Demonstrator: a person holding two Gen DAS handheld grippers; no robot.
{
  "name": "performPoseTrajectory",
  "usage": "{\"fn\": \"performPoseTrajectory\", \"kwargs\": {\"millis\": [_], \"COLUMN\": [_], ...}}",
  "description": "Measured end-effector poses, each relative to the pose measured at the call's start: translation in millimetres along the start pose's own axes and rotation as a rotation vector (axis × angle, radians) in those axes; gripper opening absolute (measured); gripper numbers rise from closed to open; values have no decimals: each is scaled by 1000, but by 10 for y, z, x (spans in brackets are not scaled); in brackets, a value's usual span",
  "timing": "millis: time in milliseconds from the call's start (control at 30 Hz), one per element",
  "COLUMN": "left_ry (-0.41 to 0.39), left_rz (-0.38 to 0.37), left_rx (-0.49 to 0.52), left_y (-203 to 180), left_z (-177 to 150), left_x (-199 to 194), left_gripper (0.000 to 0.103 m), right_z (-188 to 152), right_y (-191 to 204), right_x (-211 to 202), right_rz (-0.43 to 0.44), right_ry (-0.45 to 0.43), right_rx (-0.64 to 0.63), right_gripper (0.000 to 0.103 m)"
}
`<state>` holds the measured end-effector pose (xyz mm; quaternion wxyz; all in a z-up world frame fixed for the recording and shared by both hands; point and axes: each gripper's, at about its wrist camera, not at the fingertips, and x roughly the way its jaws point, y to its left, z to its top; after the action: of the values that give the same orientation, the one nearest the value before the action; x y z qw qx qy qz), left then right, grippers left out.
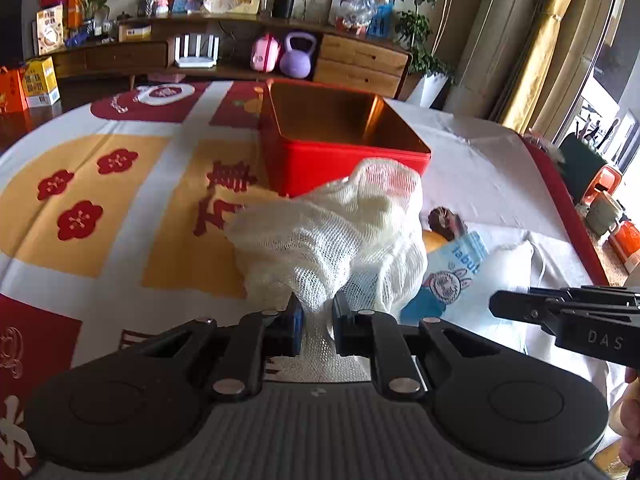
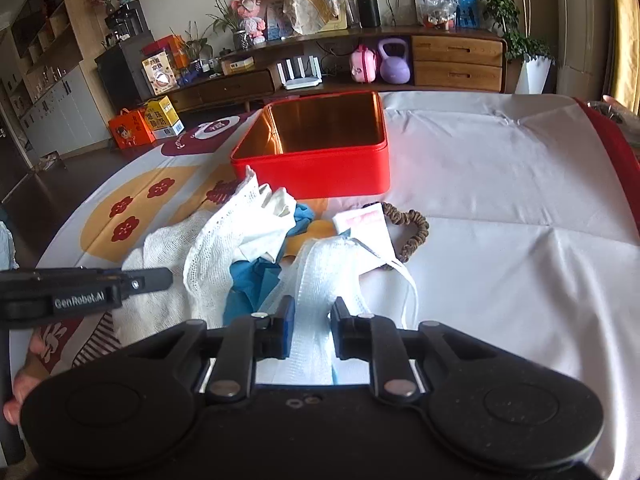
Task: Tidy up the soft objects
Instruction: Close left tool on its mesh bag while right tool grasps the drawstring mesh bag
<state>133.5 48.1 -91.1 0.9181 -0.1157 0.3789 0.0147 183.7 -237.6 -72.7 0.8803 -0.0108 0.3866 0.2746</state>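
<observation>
Pinched in the left gripper (image 1: 316,312) is a white mesh cloth (image 1: 332,236) – bunched before the open red tin (image 2: 316,160). A pale gauze strip (image 2: 320,280) is clamped by the right gripper (image 2: 312,316), beside blue fabric (image 2: 248,284) – a brown scrunchie (image 2: 412,232) further right.

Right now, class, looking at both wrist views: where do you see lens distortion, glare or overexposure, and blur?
Left wrist view: fisheye bends the sideboard into an arc; the window at the right edge is blown out; the mesh cloth looks slightly soft. Right wrist view: the same bending; daylight washes out the white sheet; the red tin has a glowing golden interior.
</observation>
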Motion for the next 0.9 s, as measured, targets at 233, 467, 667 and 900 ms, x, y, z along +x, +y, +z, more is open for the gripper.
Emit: {"fn": "performPoseTrajectory", "kwargs": {"millis": [233,467,667,900], "left_ry": [-57,-90,-88,-107], "left_rz": [-10,-24,-18,-21], "left_rx": [-23,-34,-28,-16], "left_y": [84,82,63,48], "left_z": [108,142,117,122], "left_x": [-238,-392,-419,-486], "left_gripper": [11,11,11,11], "right_z": [-21,-209,-260,-142], "right_y": [-28,-126,-165,-168], "right_x": [-193,-152,-271,-486], "right_rz": [15,-33,-27,-16], "right_ry": [-13,42,19,-26], "right_rx": [-7,-26,-43,-75], "right_gripper": [19,24,2,2]}}
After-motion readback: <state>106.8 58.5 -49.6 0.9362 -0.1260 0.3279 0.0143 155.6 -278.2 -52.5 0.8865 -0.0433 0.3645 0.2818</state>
